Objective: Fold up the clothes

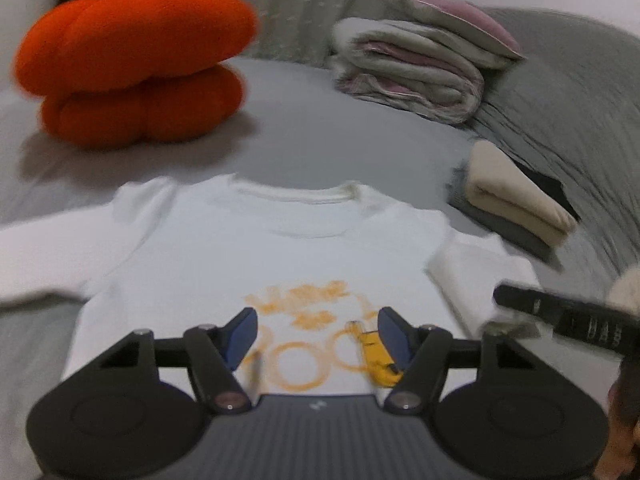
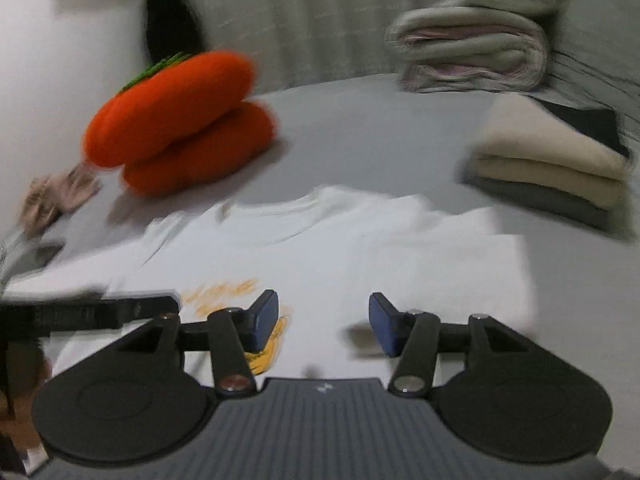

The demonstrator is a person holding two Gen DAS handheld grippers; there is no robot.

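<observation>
White T-shirt with an orange and yellow chest print: lies front up and spread on the grey bed sheet, collar toward the far side; the sleeve on the right of the left wrist view is folded in over the body, the sleeve on the left lies out flat. Left gripper: jaws apart over the print, nothing between the blue pads, no cloth pinched. Right gripper: jaws apart above the shirt's lower front, nothing between them; its pads stand clear of the fabric as far as the blurred view shows. Each gripper shows as a dark bar at the edge of the other's view. Orange pumpkin-shaped cushions, two stacked, green leaf on top: far left of the sheet, well apart from the shirt. Folded grey and pink blanket with a pillow on top: far right. Folded cream garment on a folded grey one: just beyond the shirt's right shoulder. Small beige cloth item: left edge of the right wrist view, kind not discernible.
</observation>
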